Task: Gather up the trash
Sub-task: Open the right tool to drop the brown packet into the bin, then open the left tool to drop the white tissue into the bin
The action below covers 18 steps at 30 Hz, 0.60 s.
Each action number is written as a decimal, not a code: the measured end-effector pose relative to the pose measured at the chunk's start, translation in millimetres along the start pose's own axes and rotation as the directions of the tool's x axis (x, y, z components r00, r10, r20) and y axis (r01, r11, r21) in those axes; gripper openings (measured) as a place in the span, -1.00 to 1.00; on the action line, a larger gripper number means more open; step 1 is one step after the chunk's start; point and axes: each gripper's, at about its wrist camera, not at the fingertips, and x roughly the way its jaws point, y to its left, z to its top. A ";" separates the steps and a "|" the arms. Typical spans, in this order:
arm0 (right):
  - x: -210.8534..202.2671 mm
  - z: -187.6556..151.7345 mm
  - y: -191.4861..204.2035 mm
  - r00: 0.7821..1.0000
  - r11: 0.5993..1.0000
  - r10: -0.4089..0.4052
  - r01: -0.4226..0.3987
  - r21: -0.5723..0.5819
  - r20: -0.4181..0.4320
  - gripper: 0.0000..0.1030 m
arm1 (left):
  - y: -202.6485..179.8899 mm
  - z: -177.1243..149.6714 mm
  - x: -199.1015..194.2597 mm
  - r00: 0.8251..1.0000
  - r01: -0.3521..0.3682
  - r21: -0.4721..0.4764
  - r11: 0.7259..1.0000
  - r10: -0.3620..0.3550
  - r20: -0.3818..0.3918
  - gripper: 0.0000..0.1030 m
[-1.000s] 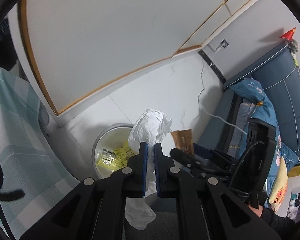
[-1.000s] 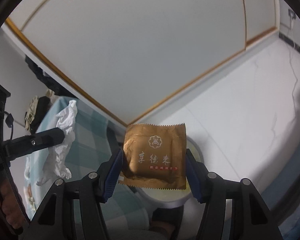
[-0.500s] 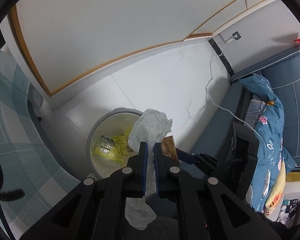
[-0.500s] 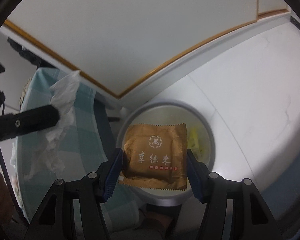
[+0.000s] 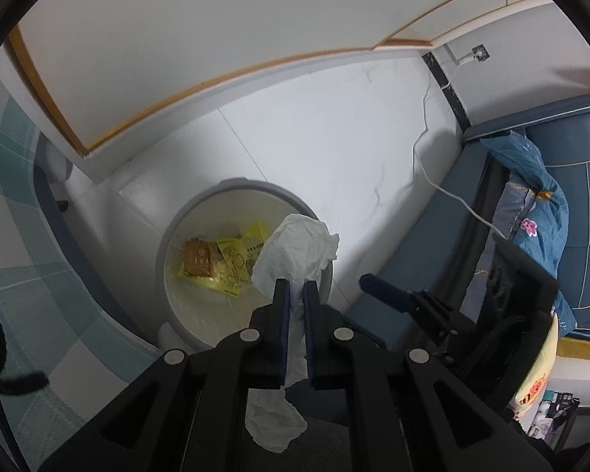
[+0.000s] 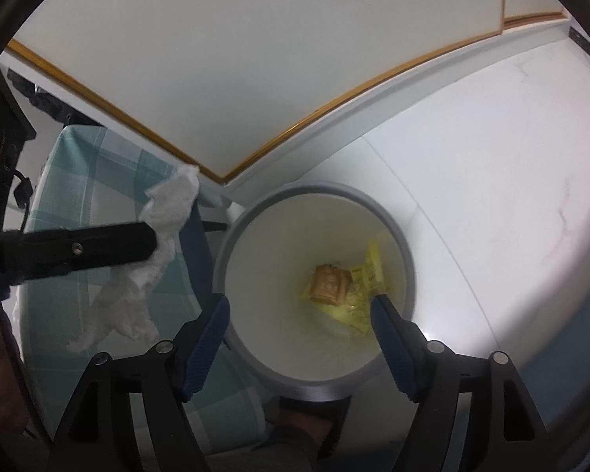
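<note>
My left gripper (image 5: 296, 289) is shut on a crumpled white tissue (image 5: 295, 251) and holds it above the right rim of a round grey trash bin (image 5: 240, 188). The tissue also shows in the right wrist view (image 6: 165, 212), with the left gripper's fingers (image 6: 98, 244) beside it. My right gripper (image 6: 301, 306) is open and empty above the bin (image 6: 314, 188). A brown snack packet (image 6: 328, 285) lies at the bin's bottom on yellow wrappers (image 6: 369, 275). The packet also shows in the left wrist view (image 5: 200, 259).
A table with a teal checked cloth (image 5: 15, 236) stands left of the bin. A blue sofa (image 5: 570, 149) with a patterned cushion (image 5: 539, 204) is at the right. A white cable (image 5: 452, 196) runs along the white floor (image 5: 334, 137).
My right gripper moved over the bin, opened and let go of the brown packet, which now lies in the bin. My left gripper moved toward the bin with the tissue.
</note>
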 end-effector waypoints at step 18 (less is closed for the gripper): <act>-6.3 -9.6 -21.4 0.999 0.996 -0.051 0.050 0.071 0.008 0.56 | -7.5 1.9 34.5 0.985 -0.089 0.032 0.996 0.092 -0.148 -0.83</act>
